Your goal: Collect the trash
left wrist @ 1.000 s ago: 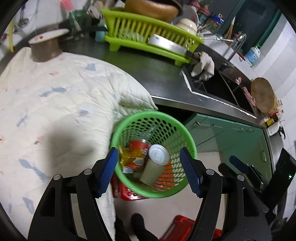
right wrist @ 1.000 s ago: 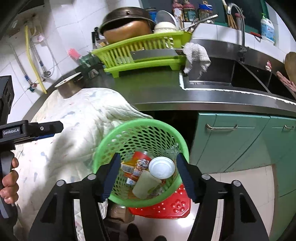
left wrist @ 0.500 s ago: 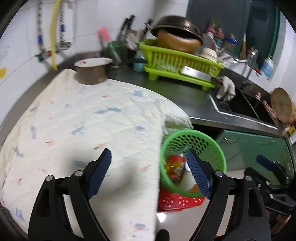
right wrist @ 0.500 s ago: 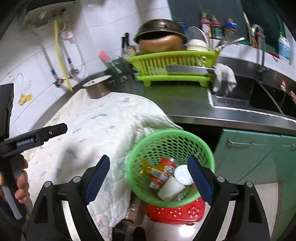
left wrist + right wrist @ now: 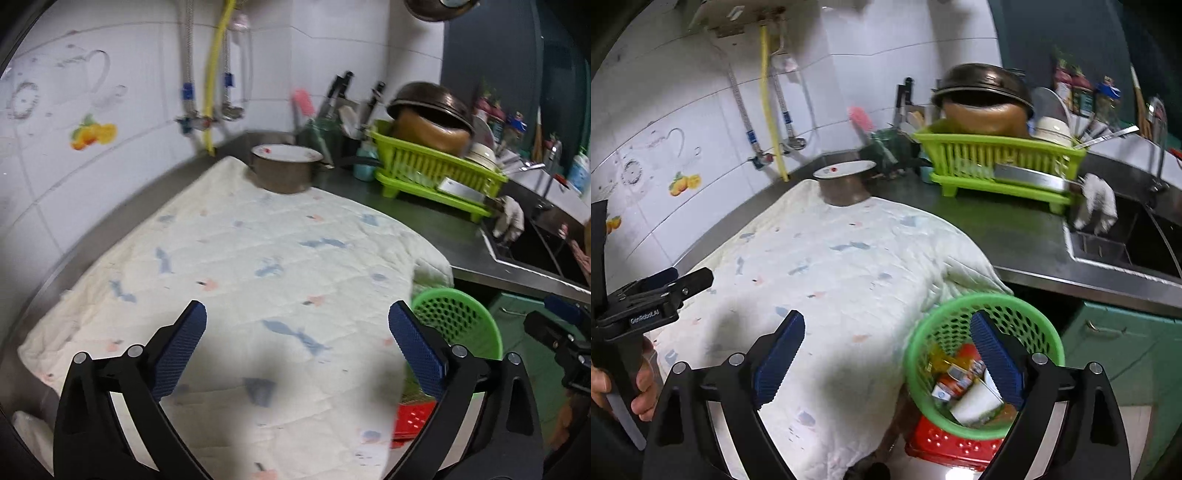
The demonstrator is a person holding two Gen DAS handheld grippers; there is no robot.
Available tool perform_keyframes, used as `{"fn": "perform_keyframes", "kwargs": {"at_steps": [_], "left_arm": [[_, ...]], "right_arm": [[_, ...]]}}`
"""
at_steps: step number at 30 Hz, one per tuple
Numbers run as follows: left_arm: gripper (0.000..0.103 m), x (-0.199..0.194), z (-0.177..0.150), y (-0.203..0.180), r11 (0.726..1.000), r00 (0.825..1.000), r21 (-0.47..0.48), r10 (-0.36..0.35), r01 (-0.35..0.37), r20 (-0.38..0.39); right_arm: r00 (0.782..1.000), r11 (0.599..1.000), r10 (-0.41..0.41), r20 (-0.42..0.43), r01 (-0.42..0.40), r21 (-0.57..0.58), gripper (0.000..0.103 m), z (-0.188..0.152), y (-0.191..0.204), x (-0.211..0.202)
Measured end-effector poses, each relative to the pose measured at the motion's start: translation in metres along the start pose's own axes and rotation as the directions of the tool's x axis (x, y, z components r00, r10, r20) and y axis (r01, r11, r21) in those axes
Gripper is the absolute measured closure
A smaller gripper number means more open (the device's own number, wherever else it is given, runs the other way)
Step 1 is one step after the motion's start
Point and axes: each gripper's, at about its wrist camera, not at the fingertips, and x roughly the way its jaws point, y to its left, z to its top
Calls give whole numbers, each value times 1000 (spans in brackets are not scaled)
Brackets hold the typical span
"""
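Both tools are empty. The left gripper [image 5: 297, 338] hangs over the quilted cloth [image 5: 258, 258] with its jaws spread wide; the right gripper [image 5: 886, 354] is likewise spread, with one finger in front of the green basket [image 5: 1027, 306].

The trash [image 5: 964, 384] — a red can, printed wrappers and a white paper cup — lies inside that basket, which stands below the counter edge on a red crate [image 5: 945, 443]. No loose trash shows on the cloth.

Handling, as a judgement: wrappers are light and limp, so pinch a fold; the cup crushes easily, so grip its wall lightly; the can is stiff but smooth, so close across its body.

Nearby: a lidded pot [image 5: 286, 168] at the cloth's far edge, a green dish rack [image 5: 997, 162], the sink [image 5: 1126, 236] — none obstructs the basket.
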Motion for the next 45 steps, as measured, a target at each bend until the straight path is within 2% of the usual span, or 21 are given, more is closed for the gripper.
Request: {"fn": "perform_keyframes", "kwargs": {"at_steps": [5,14,32,45], "left_arm": [[5,-18,2,25,999,999,-18,35,-35,38],[5,-36,-6,57,993,995,-87,88,-82,57],[5,-51,-16,68,990,990,-89,114,-106,83],[5,-58,-16,62,992,989,-62,118,-113,94]], "right_arm": [[999,999,26,24,-25,-26,13,11,19,2],[997,995,77,25,-76,-58,12,10,52,3],[994,991,108,35,-105,-85,11,10,69,-2],[993,990,116,34,-113,-85,10,11,69,0]]}}
